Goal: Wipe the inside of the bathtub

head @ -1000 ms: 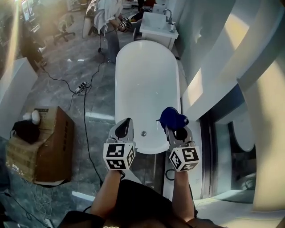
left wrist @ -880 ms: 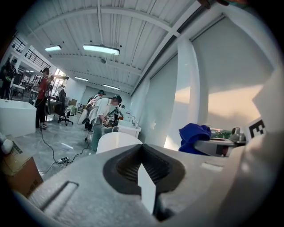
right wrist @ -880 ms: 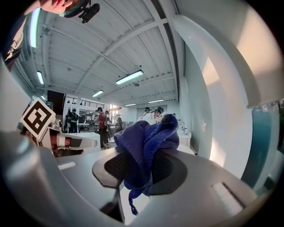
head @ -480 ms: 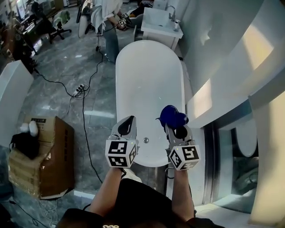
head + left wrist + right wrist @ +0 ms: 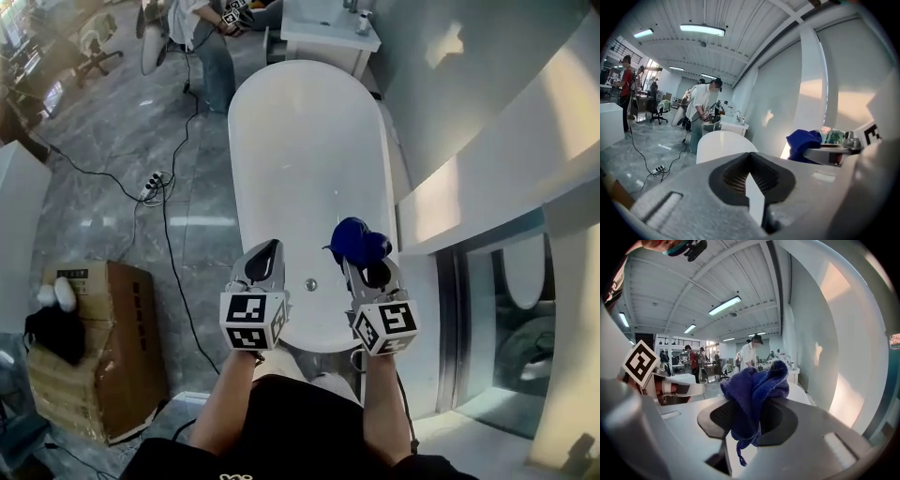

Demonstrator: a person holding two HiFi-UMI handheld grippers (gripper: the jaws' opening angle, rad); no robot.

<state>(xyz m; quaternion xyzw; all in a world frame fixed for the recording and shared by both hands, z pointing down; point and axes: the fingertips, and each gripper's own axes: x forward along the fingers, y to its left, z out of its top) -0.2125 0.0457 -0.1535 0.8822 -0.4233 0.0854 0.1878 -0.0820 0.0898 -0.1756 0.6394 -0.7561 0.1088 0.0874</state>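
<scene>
Hovers right gripper [image 5: 362,265], jaws clamped on blue cloth [image 5: 356,242], above near end of bathtub [image 5: 305,141], tub's long axis running straight ahead; left gripper [image 5: 265,260] alongside, jaws together, empty.

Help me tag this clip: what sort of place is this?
Probably a lab or workshop hall with a mock bathroom, not a home: a freestanding bathtub and washbasin stand on open floor, with a power strip, a cardboard box and an office chair nearby.

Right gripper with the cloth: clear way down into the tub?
Probably yes: the right gripper, shut on the blue cloth, hangs over the near end of the bathtub; nothing shows between it and the basin.
</scene>
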